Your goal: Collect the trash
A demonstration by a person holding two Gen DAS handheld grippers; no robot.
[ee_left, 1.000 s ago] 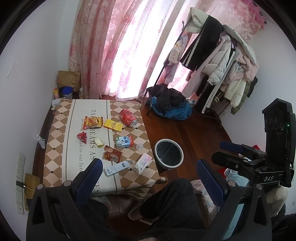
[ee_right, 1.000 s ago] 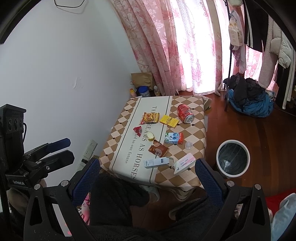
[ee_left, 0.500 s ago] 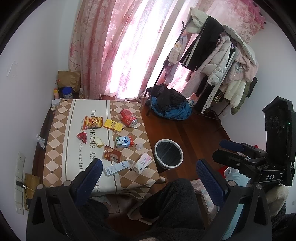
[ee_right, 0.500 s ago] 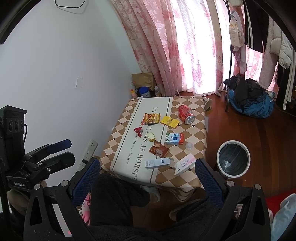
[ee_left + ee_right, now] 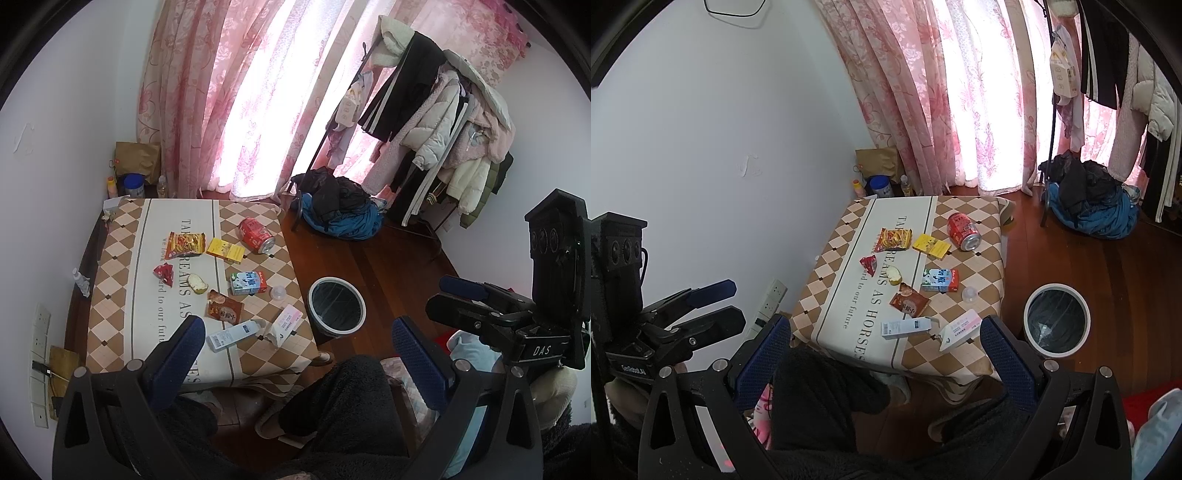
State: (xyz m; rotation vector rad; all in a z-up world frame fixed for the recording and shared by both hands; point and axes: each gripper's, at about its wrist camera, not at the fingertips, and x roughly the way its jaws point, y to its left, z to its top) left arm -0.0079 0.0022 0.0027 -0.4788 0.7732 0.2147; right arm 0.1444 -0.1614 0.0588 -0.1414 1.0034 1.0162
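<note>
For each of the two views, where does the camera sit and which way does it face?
Left wrist: high on the left tool, looking down at the table and bin; the right tool and dark-clad legs show.
Right wrist: on the right tool, same downward look; the left tool shows at its left.
Shared: table, red can, bin, curtains.

Upper middle of my left view, I see pink floral curtains [image 5: 236, 96] glowing with daylight. A clothes rack [image 5: 436, 122] loaded with coats fills the upper right, a blue-and-black clothing heap [image 5: 340, 214] below it. Far left, 1 wall socket strip [image 5: 38, 332].
</note>
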